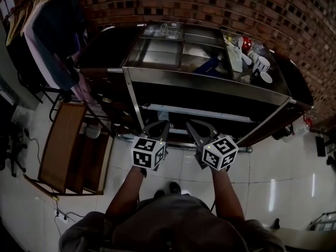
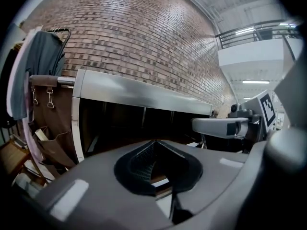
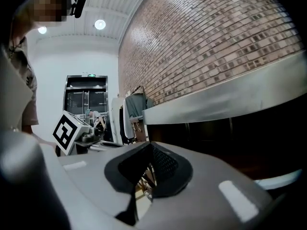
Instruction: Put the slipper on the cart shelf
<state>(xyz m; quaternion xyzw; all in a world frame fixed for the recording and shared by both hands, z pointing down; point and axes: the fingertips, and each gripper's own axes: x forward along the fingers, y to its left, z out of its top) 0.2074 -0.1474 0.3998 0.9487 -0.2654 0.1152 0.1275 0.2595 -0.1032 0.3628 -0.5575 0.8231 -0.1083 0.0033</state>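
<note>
**A:** The biggest thing in front of us is the long stainless-steel cart [image 1: 210,85], standing against the red brick wall [image 1: 236,4]. Its dark lower shelf [image 1: 199,114] opens towards us. Do we see the slipper on it?

**B:** We don't. The shelf is too dim to read. No view shows us a slipper there, on the white tiled floor [image 1: 273,177] or in our hold.

**A:** And our tools?

**B:** The left gripper [image 1: 159,126] and the right gripper [image 1: 194,126] hang side by side just in front of that shelf. Each has its jaws pressed together on nothing.

**A:** How do we expect the slipper to handle?

**B:** We judge it light, soft and bendy, with nothing on it to break. We would pinch it across the strap, or along the edge of the sole near the middle. Held by one end it would likely droop. One gripper should be enough.

**A:** What about containers?

**B:** The cart's top is divided into rectangular steel wells [image 1: 163,46]. The right-hand one is cluttered with a flat blue thing [image 1: 210,64] that we can't name and some white mugs [image 1: 261,63]. At the back stands a small bottle [image 1: 242,41] with a red cap. In the left wells we can make out only something clear.
</note>
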